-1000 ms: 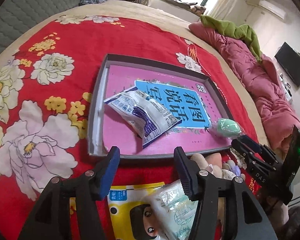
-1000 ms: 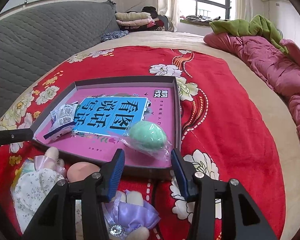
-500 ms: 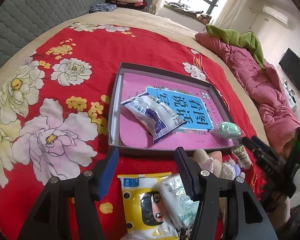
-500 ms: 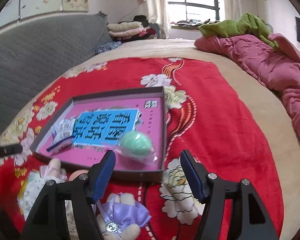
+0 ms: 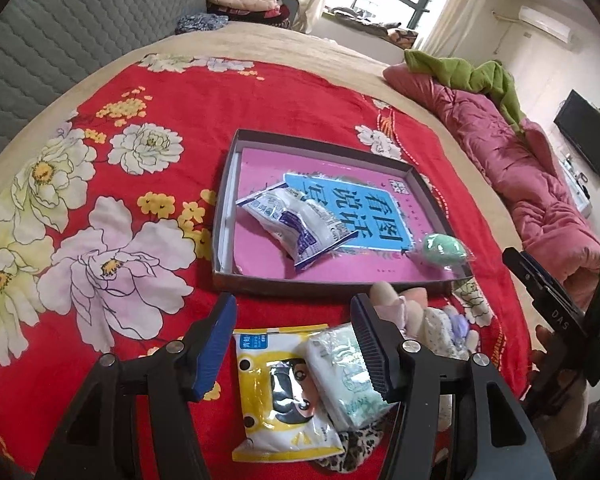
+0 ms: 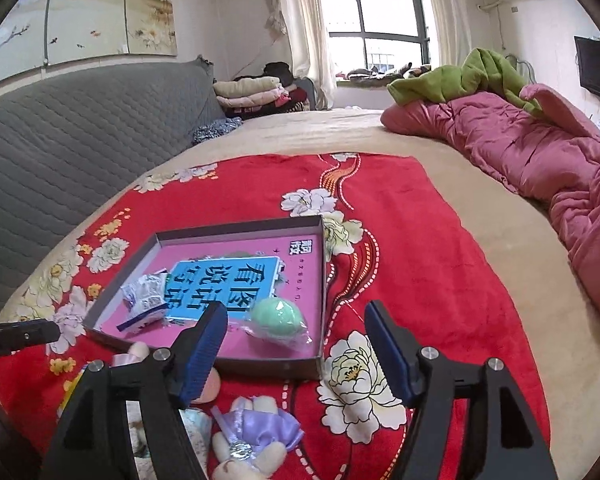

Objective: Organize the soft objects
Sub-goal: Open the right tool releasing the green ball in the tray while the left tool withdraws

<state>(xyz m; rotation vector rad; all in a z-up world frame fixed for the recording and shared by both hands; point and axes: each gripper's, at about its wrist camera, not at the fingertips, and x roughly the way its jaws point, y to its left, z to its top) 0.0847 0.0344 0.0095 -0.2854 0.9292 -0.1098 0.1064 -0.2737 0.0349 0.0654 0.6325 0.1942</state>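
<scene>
A shallow grey box (image 5: 220, 216) with a pink floor lies on the red flowered blanket; it also shows in the right wrist view (image 6: 322, 280). In it lie a white and blue packet (image 5: 296, 224) and a wrapped green sponge (image 5: 442, 249), also seen from the right wrist (image 6: 276, 316). My left gripper (image 5: 294, 344) is open and empty, held above a yellow packet (image 5: 278, 388) and a pale green tissue pack (image 5: 346, 376). My right gripper (image 6: 298, 348) is open and empty above a small doll in a purple dress (image 6: 252, 436).
A pink quilt (image 6: 540, 152) with a green blanket (image 6: 472, 76) lies along the bed's right side. A grey quilted headboard (image 6: 80, 128) runs along the left. Folded clothes (image 6: 256, 92) are stacked at the far end. A small plush doll (image 5: 428, 312) lies before the box.
Both grippers have drawn back and up from the box, so it looks smaller and farther. The right gripper's jaws have opened wider. The packets below the left gripper show more fully.
</scene>
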